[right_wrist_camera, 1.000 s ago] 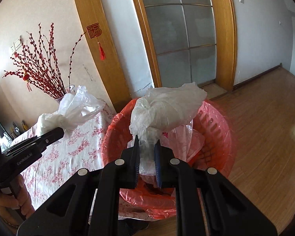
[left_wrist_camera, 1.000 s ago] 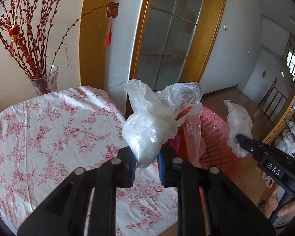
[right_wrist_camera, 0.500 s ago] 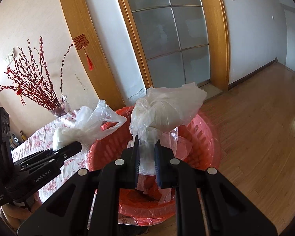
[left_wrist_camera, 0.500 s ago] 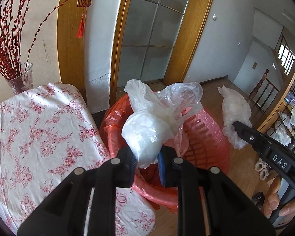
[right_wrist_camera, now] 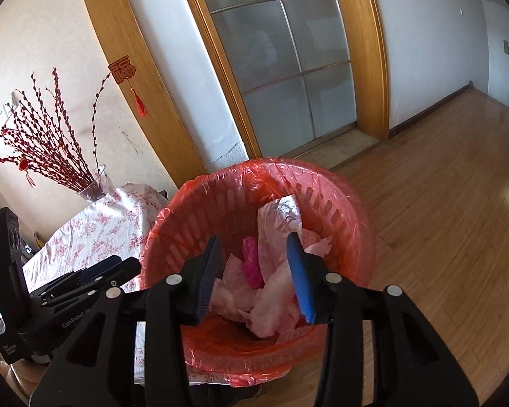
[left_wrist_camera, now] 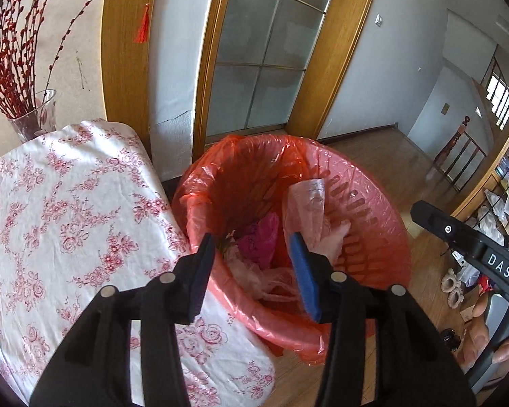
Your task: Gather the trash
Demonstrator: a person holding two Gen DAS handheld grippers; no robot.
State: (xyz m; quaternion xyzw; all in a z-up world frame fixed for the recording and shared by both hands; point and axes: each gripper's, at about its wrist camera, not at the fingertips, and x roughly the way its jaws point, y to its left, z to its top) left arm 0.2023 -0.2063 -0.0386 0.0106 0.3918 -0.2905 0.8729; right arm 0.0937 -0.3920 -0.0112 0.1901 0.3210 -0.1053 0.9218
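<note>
Left wrist view first: we had the left gripper (left_wrist_camera: pixel 251 254) hanging over the red basket (left_wrist_camera: pixel 366 210), and its jaws had just been opening, so they stood fairly wide with nothing between the pads. The basket was lined with a red plastic bag (left_wrist_camera: pixel 200 200) folded over the rim. Down inside we could see a crumpled heap of pale plastic bags (left_wrist_camera: pixel 271 278), a bright pink scrap (left_wrist_camera: pixel 258 240) in the middle, and a clear pinkish wrapper (left_wrist_camera: pixel 305 200) leaning up against the slotted wall. The basket sat on the wooden floor (left_wrist_camera: pixel 376 149), pressed right against the bench (left_wrist_camera: pixel 68 210) with its rose-print cloth. A glass vase (left_wrist_camera: pixel 37 118) of red twigs stood at the far corner of the bench. The right gripper (left_wrist_camera: pixel 424 212) poked in from the right edge, fingers of a hand (left_wrist_camera: pixel 485 339) wrapped on its handle.

Right wrist view: the right gripper (right_wrist_camera: pixel 254 257) was over the same basket (right_wrist_camera: pixel 353 210), jaws also just opened, moderately wide and holding nothing. Below them lay the trash: whitish crumpled bags (right_wrist_camera: pixel 275 291), the pink scrap (right_wrist_camera: pixel 251 261) and the upright wrapper (right_wrist_camera: pixel 281 217). The left gripper (right_wrist_camera: pixel 125 268) showed at the left, above the bench (right_wrist_camera: pixel 112 224); from here we couldn't tell how far its jaws were apart.
</note>
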